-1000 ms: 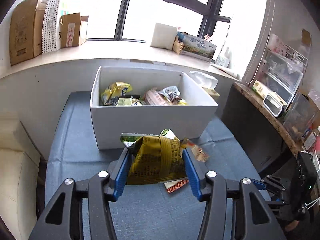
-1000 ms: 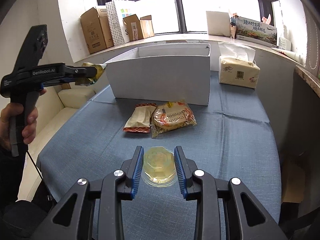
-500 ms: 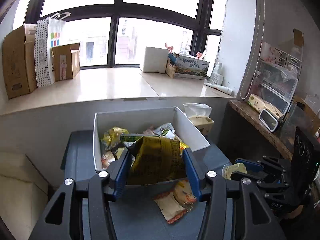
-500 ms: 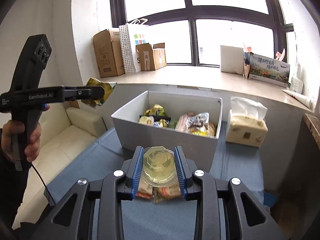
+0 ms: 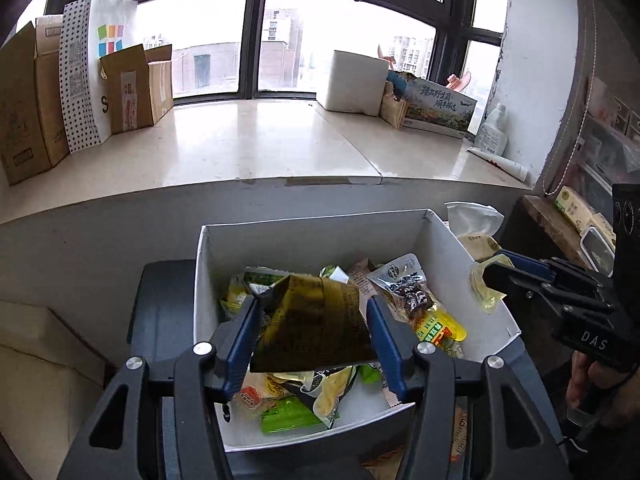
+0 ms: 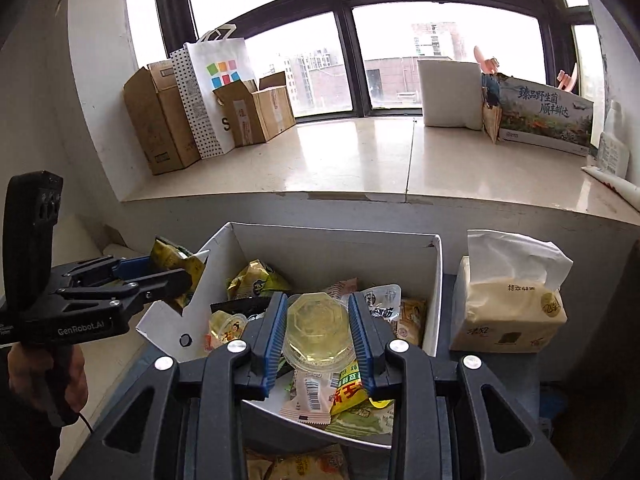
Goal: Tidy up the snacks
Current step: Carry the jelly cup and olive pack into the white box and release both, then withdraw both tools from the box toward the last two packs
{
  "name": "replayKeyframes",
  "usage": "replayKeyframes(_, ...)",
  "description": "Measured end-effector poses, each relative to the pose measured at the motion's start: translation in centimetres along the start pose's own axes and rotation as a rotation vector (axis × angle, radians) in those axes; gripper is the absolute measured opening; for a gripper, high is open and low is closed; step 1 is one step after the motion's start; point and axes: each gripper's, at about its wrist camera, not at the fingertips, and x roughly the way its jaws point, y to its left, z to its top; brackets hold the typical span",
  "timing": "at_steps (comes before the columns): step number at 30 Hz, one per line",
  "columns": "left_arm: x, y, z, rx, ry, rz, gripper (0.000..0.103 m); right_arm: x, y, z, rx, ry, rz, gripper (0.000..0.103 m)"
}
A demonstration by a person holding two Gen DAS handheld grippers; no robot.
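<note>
My left gripper [image 5: 312,322] is shut on a dark yellow snack packet [image 5: 316,324] and holds it above the open white box [image 5: 320,236], which holds several snack packs. My right gripper [image 6: 318,330] is shut on a clear jelly cup [image 6: 318,330] and holds it over the same box [image 6: 336,240]. The right gripper also shows at the right of the left wrist view [image 5: 486,284], over the box's right wall. The left gripper with its packet shows at the left of the right wrist view [image 6: 178,276], at the box's left wall.
A tissue pack [image 6: 508,312] stands right of the box on the blue-grey table [image 5: 160,304]. Two snack packs lie on the table in front of the box [image 6: 296,464]. A stone window ledge [image 5: 260,148] with cardboard boxes runs behind. A beige sofa [image 5: 40,360] is at left.
Both grippers have risen from table level and moved forward over the box, each carrying its snack. The box's contents now lie right below both.
</note>
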Motion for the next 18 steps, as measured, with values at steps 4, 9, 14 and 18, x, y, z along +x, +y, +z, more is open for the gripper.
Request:
replayKeyframes(4, -0.1, 0.5, -0.6, 0.007, -0.008, 0.008, 0.103, -0.2, -0.8, -0.2, 0.035, -0.017, -0.051, 0.103)
replayKeyframes(9, -0.7, 0.2, -1.4, 0.032, -0.017, 0.037, 0.103, -1.6, -1.2, -0.9, 0.070, -0.043, -0.035, 0.103)
replayKeyframes(14, -1.9, -0.3, -2.3, 0.039, -0.024, 0.027, 0.103, -3.5, -0.6, -1.9, 0.068, -0.072, -0.034, 0.103)
replayKeyframes(18, -4.7, -1.3, -4.1, 0.061, -0.069, 0.011, 0.103, -5.8, 0.5, -4.0, 0.050, -0.070, -0.027, 0.103)
